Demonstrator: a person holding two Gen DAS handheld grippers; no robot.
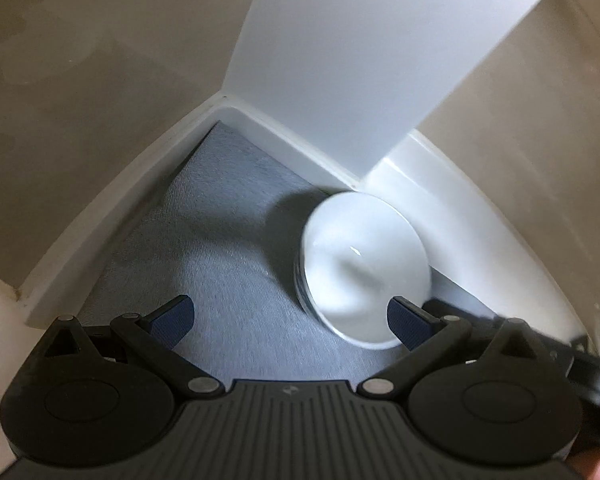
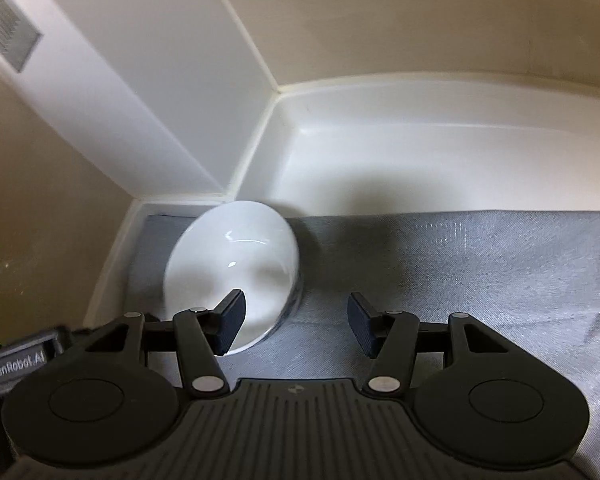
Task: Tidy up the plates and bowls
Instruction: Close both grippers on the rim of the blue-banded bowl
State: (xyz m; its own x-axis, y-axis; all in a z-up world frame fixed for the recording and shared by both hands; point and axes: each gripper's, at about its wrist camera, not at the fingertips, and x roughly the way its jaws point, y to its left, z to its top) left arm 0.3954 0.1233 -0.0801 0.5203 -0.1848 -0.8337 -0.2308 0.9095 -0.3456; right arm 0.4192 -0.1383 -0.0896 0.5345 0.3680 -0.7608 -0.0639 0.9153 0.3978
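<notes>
Left wrist: looks steeply down, close, into a corner of the grey woven mat (image 1: 228,248).
Right wrist: same downward tilt, close.
Shared: round white glossy plate stack (image 1: 366,268) (image 2: 232,264), mat.

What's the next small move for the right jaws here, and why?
Probably shift the right gripper toward the white bowl so the near rim sits between the jaws. The bowl rests on the grey liner in the corner; the jaws stand open and hold nothing, with only the left pad overlapping the rim. The left gripper is also open and empty.
</notes>
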